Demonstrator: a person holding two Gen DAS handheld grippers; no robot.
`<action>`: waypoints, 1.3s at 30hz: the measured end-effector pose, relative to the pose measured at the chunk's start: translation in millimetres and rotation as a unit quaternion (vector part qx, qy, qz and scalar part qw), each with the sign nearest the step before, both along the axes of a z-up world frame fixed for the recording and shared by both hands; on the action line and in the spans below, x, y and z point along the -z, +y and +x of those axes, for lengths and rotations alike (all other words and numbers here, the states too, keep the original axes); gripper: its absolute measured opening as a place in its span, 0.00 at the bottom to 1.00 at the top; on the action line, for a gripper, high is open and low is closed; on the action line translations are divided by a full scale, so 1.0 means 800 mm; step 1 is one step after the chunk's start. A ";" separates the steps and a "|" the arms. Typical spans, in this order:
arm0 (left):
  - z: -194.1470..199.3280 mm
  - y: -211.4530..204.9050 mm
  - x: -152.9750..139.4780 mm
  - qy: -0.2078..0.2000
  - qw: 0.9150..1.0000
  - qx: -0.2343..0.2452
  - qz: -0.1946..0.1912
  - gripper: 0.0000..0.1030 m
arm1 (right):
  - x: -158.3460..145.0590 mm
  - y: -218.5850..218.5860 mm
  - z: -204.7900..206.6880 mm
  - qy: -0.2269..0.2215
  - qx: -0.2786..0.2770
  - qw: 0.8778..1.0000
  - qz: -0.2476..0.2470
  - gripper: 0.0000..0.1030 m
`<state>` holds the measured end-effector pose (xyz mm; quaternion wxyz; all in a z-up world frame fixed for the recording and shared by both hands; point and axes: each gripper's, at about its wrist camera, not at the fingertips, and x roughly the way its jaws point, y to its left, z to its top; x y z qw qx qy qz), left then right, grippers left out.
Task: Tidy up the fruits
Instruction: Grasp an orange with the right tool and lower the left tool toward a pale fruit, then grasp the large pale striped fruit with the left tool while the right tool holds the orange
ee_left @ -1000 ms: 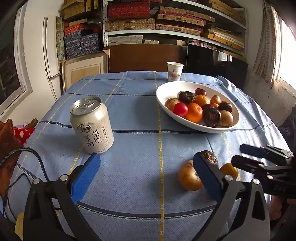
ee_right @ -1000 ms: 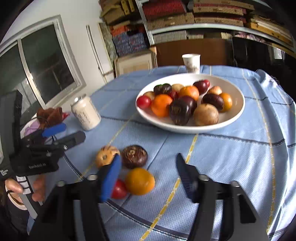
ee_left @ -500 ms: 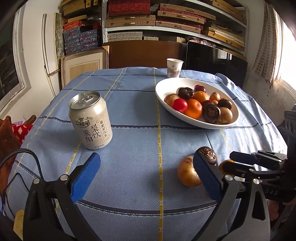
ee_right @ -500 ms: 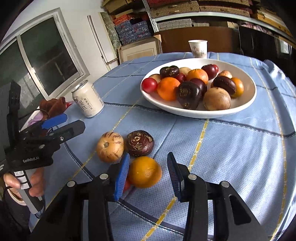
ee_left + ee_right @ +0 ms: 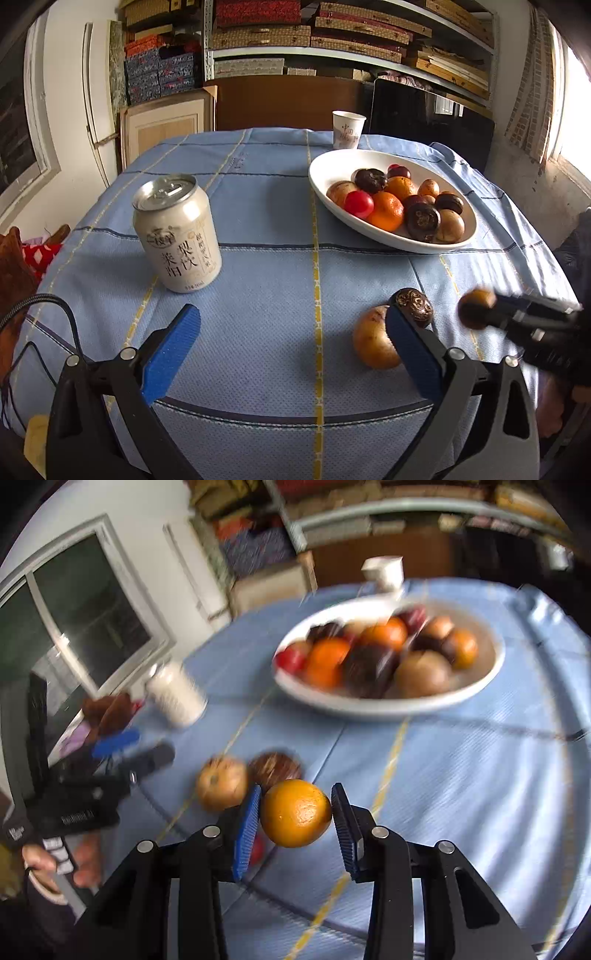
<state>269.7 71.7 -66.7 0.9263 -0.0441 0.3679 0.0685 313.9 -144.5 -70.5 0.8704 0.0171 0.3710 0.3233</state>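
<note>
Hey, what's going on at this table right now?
A person holding two handheld grippers is sorting fruit. The right gripper is closing its jaws on an orange, with its pads against both sides. The left gripper waits open over the blue tablecloth. A tan fruit and a dark fruit lie loose on the cloth, and the white bowl already holds many fruits.

Drink can: large dark Chinese characters, 梨饮 and 莱阳, below a small oval emblem; finer print unreadable. Paper cup: red Chinese characters, 中国 legible. Left gripper's black body: white lettering, too blurred to read.
</note>
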 end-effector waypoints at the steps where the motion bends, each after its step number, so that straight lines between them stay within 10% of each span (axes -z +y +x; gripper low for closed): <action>1: 0.001 -0.001 0.002 0.002 1.000 0.004 -0.003 0.96 | -0.007 -0.003 -0.004 -0.023 0.013 1.000 -0.004 0.39; 20: 0.028 -0.035 0.028 0.032 0.996 0.073 -0.034 0.95 | -0.010 -0.019 0.003 -0.002 0.030 0.999 0.021 0.39; 33: 0.041 -0.049 0.045 0.063 0.989 0.121 -0.049 0.48 | -0.013 -0.022 0.000 -0.010 0.033 0.999 0.021 0.38; 39: 0.039 -0.053 0.044 0.059 0.988 0.131 -0.051 0.42 | -0.011 -0.023 0.002 -0.002 0.031 0.999 0.015 0.34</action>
